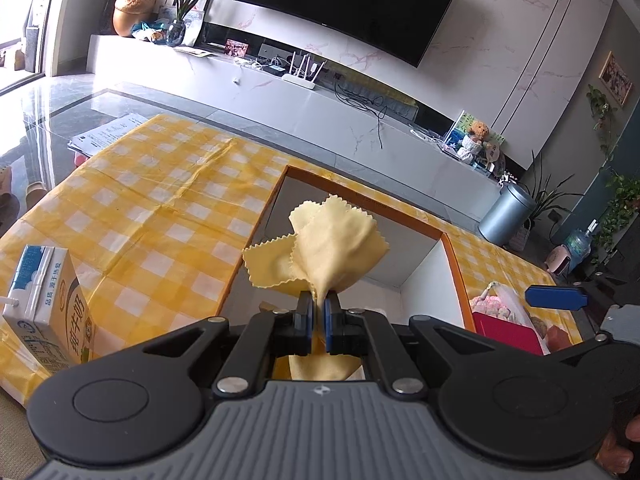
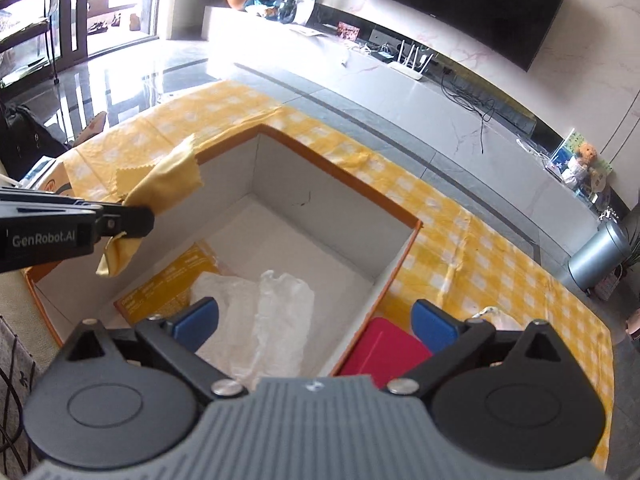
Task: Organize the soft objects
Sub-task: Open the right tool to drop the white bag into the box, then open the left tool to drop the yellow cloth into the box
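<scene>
My left gripper point(image 1: 318, 322) is shut on a pale yellow cloth point(image 1: 324, 248) with zigzag edges and holds it above the left side of an open white box with an orange rim point(image 1: 454, 264). The right wrist view shows the same cloth point(image 2: 164, 188) pinched in the left gripper point(image 2: 130, 216) over the box's left wall point(image 2: 224, 196). My right gripper point(image 2: 314, 320) is open and empty, above the box's near right part. Inside the box lie a crumpled white plastic bag point(image 2: 272, 316) and a yellow flat packet point(image 2: 172, 284).
A milk carton point(image 1: 52, 312) stands on the yellow checked tablecloth point(image 1: 160, 200) at left. A red flat item point(image 2: 384, 352) and a pink-white soft thing point(image 1: 496, 308) lie right of the box. A TV cabinet and a grey bin point(image 1: 506, 214) stand beyond the table.
</scene>
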`<action>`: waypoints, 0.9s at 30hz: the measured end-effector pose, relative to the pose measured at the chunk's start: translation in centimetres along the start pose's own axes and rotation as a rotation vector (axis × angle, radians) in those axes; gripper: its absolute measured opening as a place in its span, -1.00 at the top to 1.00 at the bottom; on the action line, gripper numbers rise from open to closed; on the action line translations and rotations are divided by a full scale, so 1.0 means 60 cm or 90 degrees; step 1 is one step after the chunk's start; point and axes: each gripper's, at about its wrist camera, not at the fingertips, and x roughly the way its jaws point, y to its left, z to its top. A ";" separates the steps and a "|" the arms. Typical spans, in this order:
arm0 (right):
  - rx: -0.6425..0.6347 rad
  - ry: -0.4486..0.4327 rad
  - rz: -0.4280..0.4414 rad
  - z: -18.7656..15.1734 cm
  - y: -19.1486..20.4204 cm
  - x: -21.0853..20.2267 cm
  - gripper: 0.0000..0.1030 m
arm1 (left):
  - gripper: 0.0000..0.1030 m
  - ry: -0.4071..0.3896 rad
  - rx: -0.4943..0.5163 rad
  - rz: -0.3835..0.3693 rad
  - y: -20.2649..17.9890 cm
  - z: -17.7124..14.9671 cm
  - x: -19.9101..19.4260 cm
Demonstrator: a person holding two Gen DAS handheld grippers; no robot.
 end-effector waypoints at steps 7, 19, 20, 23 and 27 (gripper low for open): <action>0.074 -0.037 0.012 -0.020 -0.049 0.021 -0.95 | 0.88 0.045 0.063 0.042 -0.022 0.018 0.051; 0.142 -0.022 0.055 -0.057 -0.076 0.051 -0.95 | 0.88 0.079 0.162 0.172 -0.046 -0.011 0.116; 0.145 -0.017 0.051 -0.059 -0.079 0.054 -0.95 | 0.84 0.075 0.174 0.180 -0.050 -0.014 0.114; 0.164 -0.038 0.056 -0.067 -0.088 0.049 -0.95 | 0.50 0.060 0.210 0.193 -0.059 -0.022 0.107; 0.163 -0.075 0.078 -0.069 -0.094 0.037 -0.95 | -0.58 0.019 0.148 0.111 -0.041 -0.010 0.078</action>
